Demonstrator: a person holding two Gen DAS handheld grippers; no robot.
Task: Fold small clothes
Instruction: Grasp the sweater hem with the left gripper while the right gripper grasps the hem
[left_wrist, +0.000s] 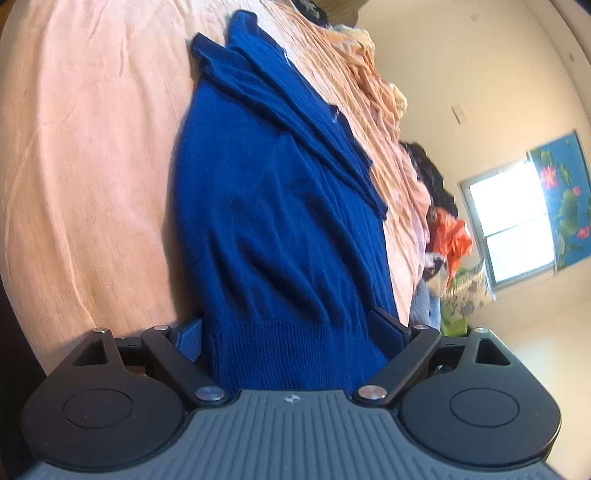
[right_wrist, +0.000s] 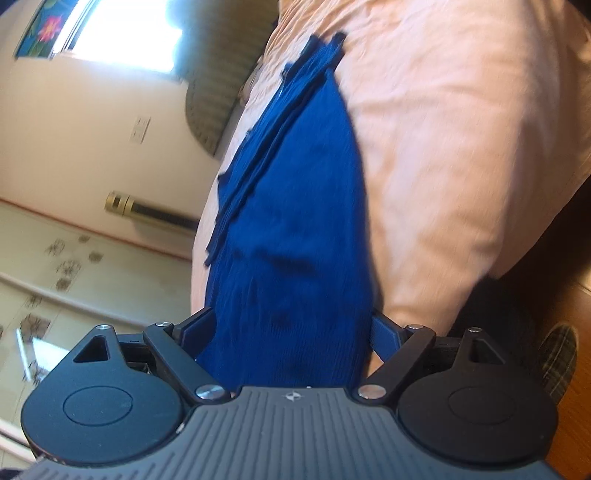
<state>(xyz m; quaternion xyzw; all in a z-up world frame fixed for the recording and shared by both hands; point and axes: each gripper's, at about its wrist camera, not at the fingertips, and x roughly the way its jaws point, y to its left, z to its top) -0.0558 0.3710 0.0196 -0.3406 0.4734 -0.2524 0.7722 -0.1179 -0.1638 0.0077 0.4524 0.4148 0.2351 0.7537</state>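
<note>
A heap of clothes (left_wrist: 439, 229) crowded the bed's (left_wrist: 92, 155) far edge, seen only from the left wrist. The blue sweater (left_wrist: 273, 206) stretched lengthwise away from both cameras on the bed, hem nearest, between the spread fingers of the left tool (left_wrist: 291, 332) and right tool (right_wrist: 291, 332), neither clenched.

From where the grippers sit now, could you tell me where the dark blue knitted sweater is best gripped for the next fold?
Grip the dark blue knitted sweater at its ribbed hem, one corner per gripper, coming from the near edge of the peach bedsheet. The hem band lies nearest, between each gripper's fingers, with sleeves already folded across the body.
</note>
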